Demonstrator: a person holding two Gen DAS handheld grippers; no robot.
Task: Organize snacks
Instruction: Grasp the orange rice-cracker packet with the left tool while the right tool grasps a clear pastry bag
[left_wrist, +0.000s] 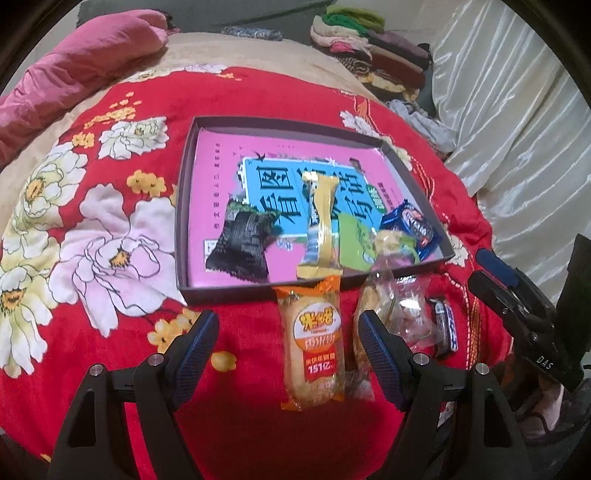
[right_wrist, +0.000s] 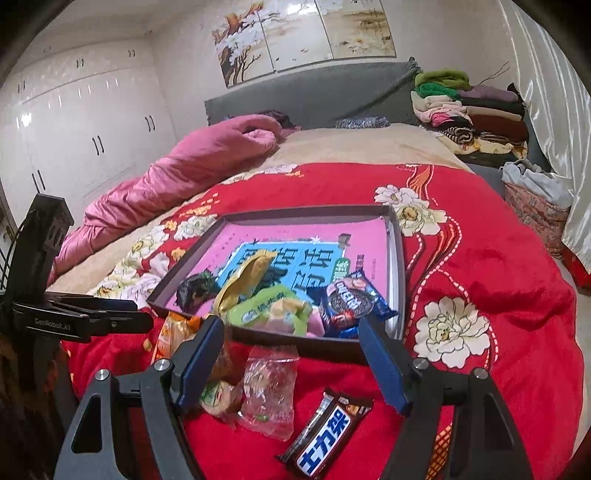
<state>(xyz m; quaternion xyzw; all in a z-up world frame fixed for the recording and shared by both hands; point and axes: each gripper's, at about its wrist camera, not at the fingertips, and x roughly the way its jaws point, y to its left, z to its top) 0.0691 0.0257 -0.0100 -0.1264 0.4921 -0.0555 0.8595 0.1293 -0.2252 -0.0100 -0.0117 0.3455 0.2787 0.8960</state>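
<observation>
We hold our left claw (left_wrist: 288, 339) open over an orange cake packet (left_wrist: 314, 347) on the bed's (left_wrist: 240, 96) red blanket, gripping nothing. Our right claw (right_wrist: 291, 358) hangs open and empty above a Snickers bar (right_wrist: 325, 435), beside the shallow box's (right_wrist: 397, 266) near edge.

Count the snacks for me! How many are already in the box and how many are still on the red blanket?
In the box: 5 (black packet, long yellow packet, green packet, small yellow packet, blue cookie packet)
On the red blanket: 4 (orange cake packet, brown pastry, clear wrapper, chocolate bar)
Total: 9
</observation>
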